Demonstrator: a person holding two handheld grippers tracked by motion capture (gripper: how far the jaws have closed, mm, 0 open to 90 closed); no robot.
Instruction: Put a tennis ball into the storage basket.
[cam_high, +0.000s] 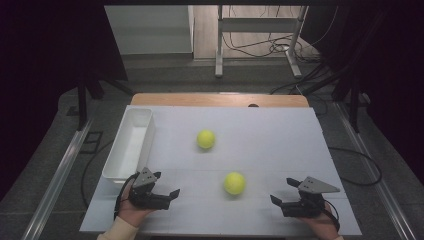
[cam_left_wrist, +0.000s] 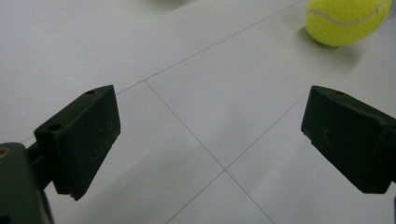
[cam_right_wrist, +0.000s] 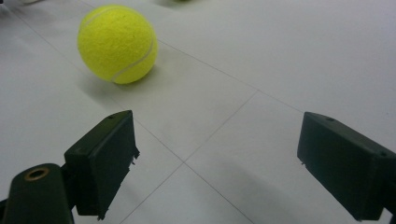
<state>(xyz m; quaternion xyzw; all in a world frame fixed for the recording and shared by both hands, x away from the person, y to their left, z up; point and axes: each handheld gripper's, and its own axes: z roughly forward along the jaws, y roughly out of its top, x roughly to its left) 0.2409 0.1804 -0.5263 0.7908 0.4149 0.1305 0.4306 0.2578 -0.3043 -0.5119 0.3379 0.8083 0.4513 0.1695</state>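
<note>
Two yellow-green tennis balls rest on the white worktop (cam_high: 280, 145), well apart: the near ball (cam_high: 234, 183) towards the front edge, the far ball (cam_high: 205, 139) about mid-worktop.

A white worktop (cam_high: 280, 135) is standing on a grey floor (cam_high: 165, 75). Behind it, a metal frame (cam_high: 257, 25) is standing among loose cables (cam_high: 260, 46), and dark curtains (cam_high: 45, 60) are hanging on both sides.
</note>
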